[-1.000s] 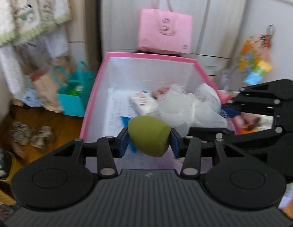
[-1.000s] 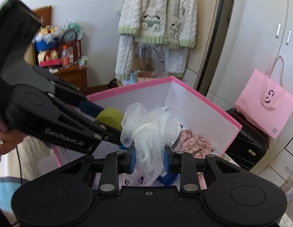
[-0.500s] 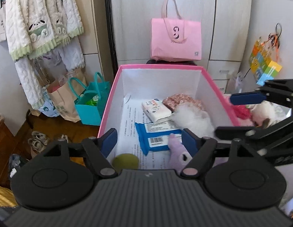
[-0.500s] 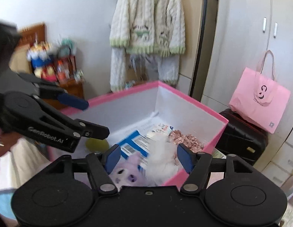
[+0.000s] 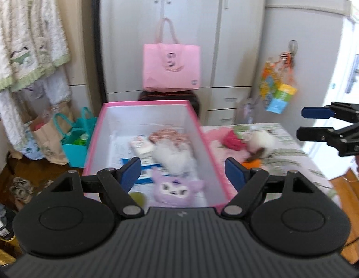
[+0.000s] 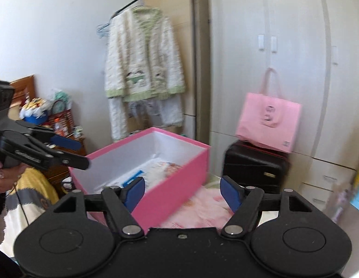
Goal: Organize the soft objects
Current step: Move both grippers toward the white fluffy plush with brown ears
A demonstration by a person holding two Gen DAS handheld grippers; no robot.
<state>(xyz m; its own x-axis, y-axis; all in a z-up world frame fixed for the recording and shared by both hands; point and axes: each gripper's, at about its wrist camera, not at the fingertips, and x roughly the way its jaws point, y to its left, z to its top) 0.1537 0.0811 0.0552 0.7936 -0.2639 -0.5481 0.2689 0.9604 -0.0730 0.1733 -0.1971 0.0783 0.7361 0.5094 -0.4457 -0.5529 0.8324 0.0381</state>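
Box: pink box (image 5: 208,148) with white inner walls sits open on the table (image 5: 292,153), straight ahead of your left gripper (image 5: 183,171); in the right wrist view it lies ahead and to the left (image 6: 179,183).
Left jaws: yours have just been opening and stand wide apart, nothing between the blue pads.
Right jaws: your right gripper (image 6: 182,190) has also just been opening; its jaws are spread wide and empty, hanging above the box's near corner and the pink cloth (image 6: 202,210) beside it.
Green ball: olive green ball (image 5: 137,198) lies on the box floor at the near left corner, partly hidden behind your left gripper's arm.
White puff: white mesh puff (image 5: 173,158) rests in the middle of the box, touching the floral pouch (image 5: 170,137) behind it.
Other contents: purple plush (image 5: 176,188) lies at the near end, blue-and-white packets (image 5: 142,149) just left of the puff.
Outside the box: red soft item (image 5: 232,140) and white furry toy (image 5: 262,142) lie on the table to the right.
Behind: pink tote bag (image 5: 172,67) stands against the wardrobe.
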